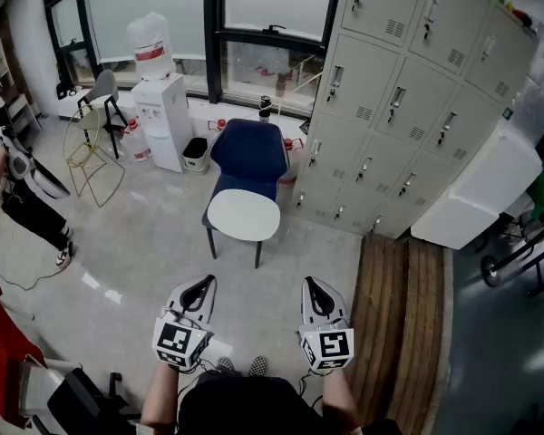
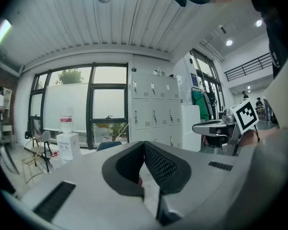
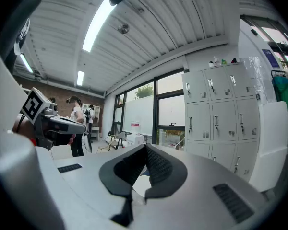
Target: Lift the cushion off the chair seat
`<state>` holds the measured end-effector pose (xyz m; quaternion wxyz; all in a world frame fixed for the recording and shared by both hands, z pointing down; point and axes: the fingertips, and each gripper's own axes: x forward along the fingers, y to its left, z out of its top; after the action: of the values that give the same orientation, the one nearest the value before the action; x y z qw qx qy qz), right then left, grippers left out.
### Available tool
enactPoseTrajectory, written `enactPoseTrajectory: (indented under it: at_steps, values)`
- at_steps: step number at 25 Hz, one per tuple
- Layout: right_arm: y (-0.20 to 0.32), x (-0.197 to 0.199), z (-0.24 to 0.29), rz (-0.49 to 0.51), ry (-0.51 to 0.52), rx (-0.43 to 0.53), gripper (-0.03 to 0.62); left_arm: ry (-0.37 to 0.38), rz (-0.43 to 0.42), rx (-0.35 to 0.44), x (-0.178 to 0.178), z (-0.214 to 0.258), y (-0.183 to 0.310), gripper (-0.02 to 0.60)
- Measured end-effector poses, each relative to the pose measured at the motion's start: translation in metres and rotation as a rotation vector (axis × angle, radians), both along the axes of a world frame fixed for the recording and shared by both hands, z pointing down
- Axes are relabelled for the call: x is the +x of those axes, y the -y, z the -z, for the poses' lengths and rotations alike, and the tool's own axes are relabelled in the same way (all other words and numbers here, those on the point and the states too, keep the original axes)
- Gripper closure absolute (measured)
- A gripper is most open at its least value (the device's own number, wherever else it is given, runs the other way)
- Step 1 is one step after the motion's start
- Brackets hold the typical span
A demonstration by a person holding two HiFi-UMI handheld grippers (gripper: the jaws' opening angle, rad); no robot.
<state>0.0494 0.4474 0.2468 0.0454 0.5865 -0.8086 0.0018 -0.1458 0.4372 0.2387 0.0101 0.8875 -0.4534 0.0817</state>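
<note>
On the chair (image 1: 247,152), white cushion (image 1: 243,216).

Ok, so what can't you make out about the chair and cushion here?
Left gripper view: the left hand-held gripper's own body hides the seat; only the chair's blue back shows.
Head view: whether the cushion is fastened to the seat, too small to tell.
Head view: the chair's rear legs, hidden under the seat.

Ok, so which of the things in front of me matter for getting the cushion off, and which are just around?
For the job: white cushion, blue chair under it, left gripper, right gripper, both shut and empty.
Just around: water dispenser, lockers, wire chair, small bin.
</note>
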Motion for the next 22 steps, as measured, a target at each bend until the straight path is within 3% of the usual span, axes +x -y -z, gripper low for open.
enactPoseTrajectory:
  at_steps: [10,22]
  values:
    - [-0.002,0.004,0.001,-0.008,0.057,0.013,0.568,0.013,-0.004,-0.005,0.001,-0.008,0.000,0.565]
    - [0.023,0.022,-0.011,-0.016,0.005,-0.009,0.566,0.027,-0.017,-0.013,0.023,-0.013,0.028,0.565]
